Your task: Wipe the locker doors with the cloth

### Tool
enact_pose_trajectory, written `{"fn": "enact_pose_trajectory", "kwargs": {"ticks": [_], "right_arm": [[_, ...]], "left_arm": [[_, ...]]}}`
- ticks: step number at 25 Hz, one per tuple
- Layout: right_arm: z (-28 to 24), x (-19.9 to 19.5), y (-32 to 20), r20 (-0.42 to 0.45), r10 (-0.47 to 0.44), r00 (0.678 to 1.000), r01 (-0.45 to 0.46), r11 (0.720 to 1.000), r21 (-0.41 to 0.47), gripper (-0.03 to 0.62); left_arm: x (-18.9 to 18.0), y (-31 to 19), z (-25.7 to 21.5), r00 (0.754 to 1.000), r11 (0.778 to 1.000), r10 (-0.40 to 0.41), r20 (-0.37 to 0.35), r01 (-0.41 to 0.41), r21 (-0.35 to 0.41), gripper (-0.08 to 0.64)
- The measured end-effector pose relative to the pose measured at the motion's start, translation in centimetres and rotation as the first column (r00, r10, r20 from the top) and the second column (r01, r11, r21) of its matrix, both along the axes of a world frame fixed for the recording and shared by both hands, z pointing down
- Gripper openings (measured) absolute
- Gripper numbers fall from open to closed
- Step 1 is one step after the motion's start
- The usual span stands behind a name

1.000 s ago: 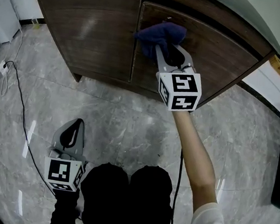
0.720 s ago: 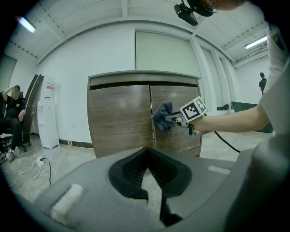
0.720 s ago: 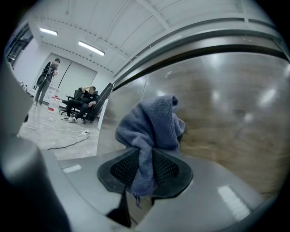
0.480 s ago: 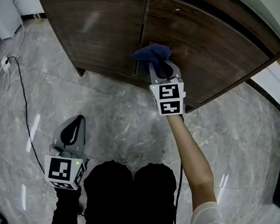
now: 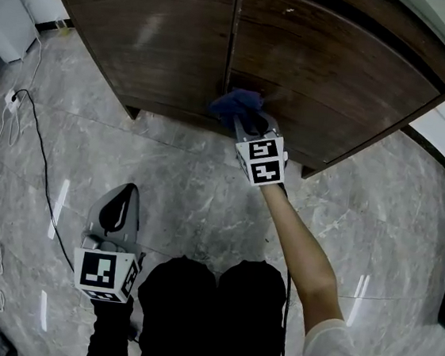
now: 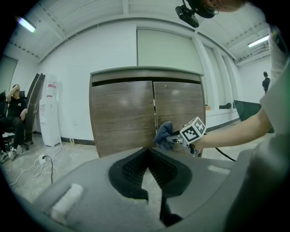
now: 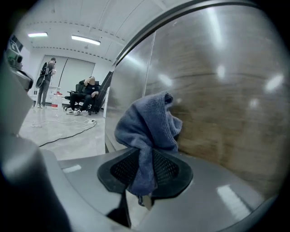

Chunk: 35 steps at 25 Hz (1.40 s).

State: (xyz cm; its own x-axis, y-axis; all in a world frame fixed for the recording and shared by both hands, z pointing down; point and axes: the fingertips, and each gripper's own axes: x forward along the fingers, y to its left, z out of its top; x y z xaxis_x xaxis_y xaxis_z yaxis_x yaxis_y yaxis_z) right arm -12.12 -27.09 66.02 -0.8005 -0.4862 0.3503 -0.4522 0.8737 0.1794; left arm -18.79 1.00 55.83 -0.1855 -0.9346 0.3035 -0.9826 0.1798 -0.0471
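Locker doors [image 5: 151, 37]: two. Cloth [image 5: 235, 103]: one, clamped in right claw [image 7: 145, 158]. Left claw [image 5: 122, 199] closed.

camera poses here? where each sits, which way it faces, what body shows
Head view: on the person's head, steeply down at dark brown wooden locker doors; shows left gripper, right gripper, forearm.
Left gripper view: low, facing the doors; own jaws shut, empty.
Right gripper view: against the right door; jaws clamp the blue cloth.
Shared: head and left gripper views both show the cloth at the doors.
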Motion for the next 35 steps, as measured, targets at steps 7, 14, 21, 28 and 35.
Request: {"fn": "enact_pose_trajectory", "kwargs": {"ticks": [7, 14, 21, 28, 35], "right_arm": [[4.8, -0.9, 0.7, -0.072, -0.025, 0.997, 0.019, 0.996, -0.082, 0.091], [8.1, -1.9, 1.0, -0.159, -0.038, 0.987, 0.022, 0.994, -0.103, 0.091], [4.7, -2.8, 1.3, -0.119, -0.044, 0.992, 0.032, 0.994, -0.101, 0.091], [-2.6, -4.0, 1.1, -0.049, -0.040, 0.998, 0.036, 0.997, -0.066, 0.091], [-10.4, -4.9, 1.0, 0.042, -0.037, 0.998, 0.039, 0.998, -0.048, 0.091]], "left_arm": [[-0.8, 0.2, 0.1, 1.000, 1.000, -0.021, 0.003, 0.021, -0.008, 0.000], [-1.0, -0.1, 0.2, 0.999, 0.999, -0.035, -0.012, 0.034, -0.024, 0.000], [-1.4, -0.1, 0.1, 0.999, 0.999, -0.032, -0.012, 0.032, -0.004, 0.000], [-1.0, 0.1, 0.1, 1.000, 1.000, -0.023, -0.022, 0.023, 0.012, 0.000], [-0.8, 0.3, -0.2, 0.999, 1.000, -0.017, -0.031, 0.018, 0.025, 0.000]]}}
